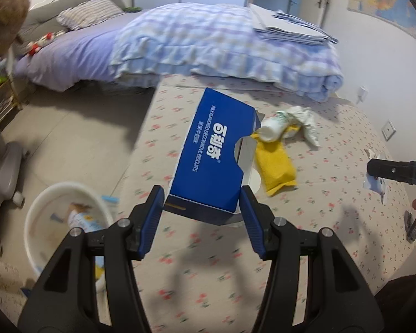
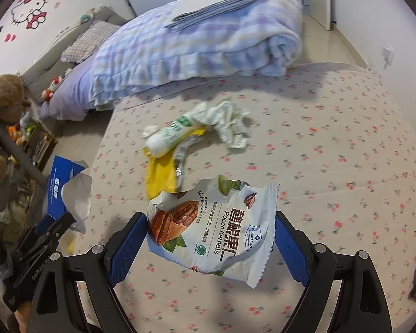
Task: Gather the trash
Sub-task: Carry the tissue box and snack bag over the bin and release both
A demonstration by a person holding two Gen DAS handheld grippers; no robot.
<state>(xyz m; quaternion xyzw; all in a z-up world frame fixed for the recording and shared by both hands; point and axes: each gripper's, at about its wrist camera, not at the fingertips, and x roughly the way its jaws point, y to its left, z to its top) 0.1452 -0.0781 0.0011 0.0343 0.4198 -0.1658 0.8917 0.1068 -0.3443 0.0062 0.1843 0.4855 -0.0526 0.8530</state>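
Trash lies scattered over the cherry-print bedspread, and both tongs carry a piece of it. Biggest item first: the blue biscuit box, torn open at its far end, sticks out straight ahead of the left gripper, its near end pinched between the two blue pads and lifted clear of the bedspread. Down to that gripper's left a white bin sits on the floor with wrappers inside. Next, the white pecan kernels packet, ripped along its top, is squeezed between the right gripper's pads and hangs just ahead of them. Beyond both grippers, well ahead on the bedspread, lie a yellow pouch, a white bottle resting across it, and a crumpled white bag touching the bottle's far end.
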